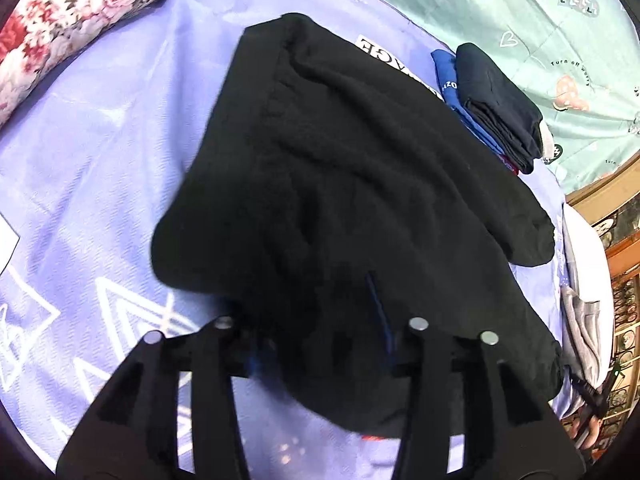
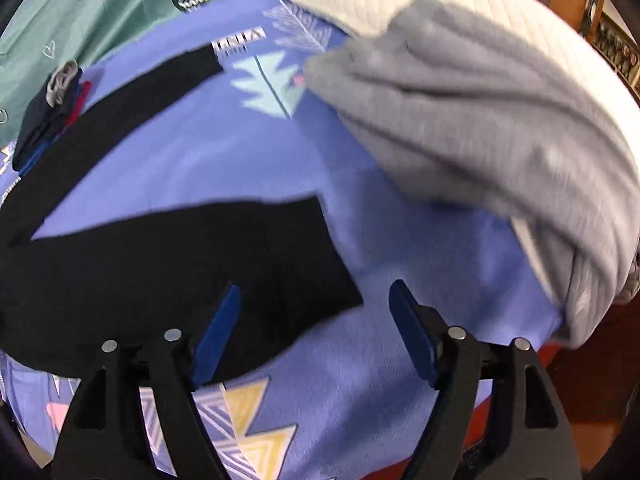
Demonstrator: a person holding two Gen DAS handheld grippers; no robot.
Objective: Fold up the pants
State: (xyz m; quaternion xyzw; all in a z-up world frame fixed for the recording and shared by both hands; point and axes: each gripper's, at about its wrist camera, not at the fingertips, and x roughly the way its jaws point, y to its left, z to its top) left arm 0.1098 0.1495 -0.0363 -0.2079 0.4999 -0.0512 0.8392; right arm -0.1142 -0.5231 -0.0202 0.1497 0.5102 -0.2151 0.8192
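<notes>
Black pants [image 1: 340, 184] lie on a lilac patterned bedsheet [image 1: 100, 168]. In the left wrist view their rumpled upper part fills the middle, and my left gripper [image 1: 320, 344] sits over the near edge with its fingers spread; dark cloth covers the gap between them. In the right wrist view the two black legs [image 2: 160, 256] spread apart across the sheet [image 2: 400, 248]. My right gripper [image 2: 316, 332] is open, its left blue pad [image 2: 220, 332] over the near leg's cuff, its right pad over bare sheet.
A stack of folded dark and blue clothes [image 1: 492, 100] lies at the far right of the pants. A teal printed blanket [image 1: 520, 12] and a floral quilt [image 1: 60, 28] lie behind. Grey clothing [image 2: 480, 128] is piled on a white pillow [image 2: 460, 4] at the bed's edge.
</notes>
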